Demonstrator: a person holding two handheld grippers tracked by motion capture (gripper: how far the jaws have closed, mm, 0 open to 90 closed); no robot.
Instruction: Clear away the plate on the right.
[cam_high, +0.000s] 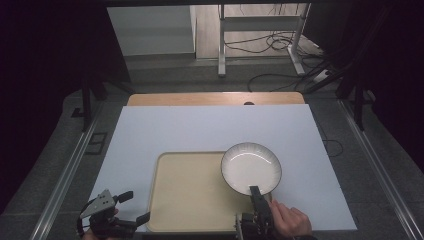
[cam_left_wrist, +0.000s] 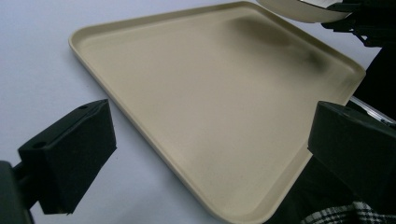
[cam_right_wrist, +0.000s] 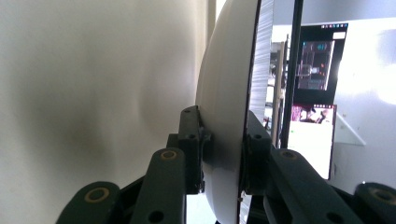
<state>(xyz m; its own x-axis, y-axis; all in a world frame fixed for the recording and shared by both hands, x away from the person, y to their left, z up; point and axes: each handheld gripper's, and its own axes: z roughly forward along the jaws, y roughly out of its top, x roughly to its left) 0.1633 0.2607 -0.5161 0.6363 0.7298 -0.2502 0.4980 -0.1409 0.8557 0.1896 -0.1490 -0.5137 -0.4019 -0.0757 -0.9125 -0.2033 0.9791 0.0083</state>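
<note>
The right tool (cam_high: 256, 192) grips the white, dark-rimmed ceramic plate (cam_high: 250, 167) by its near rim, held over the beige plastic tray's (cam_high: 190, 200) corner — seemingly not yet set down. The left tool (cam_high: 136, 207) waits wide apart on the bench (cam_high: 200, 130).

L black two-jaw gripper (cam_high: 134, 207) w/ grey three-cornered plate: jaws wide apart, nothing between them, held low at near edge. R black two-jaw gripper (cam_high: 256, 192): jaws clamped on rim of white round dark-edged plate (cam_high: 250, 167), one jaw each face; person's hand (cam_high: 289, 221) grips behind jaws.
</note>
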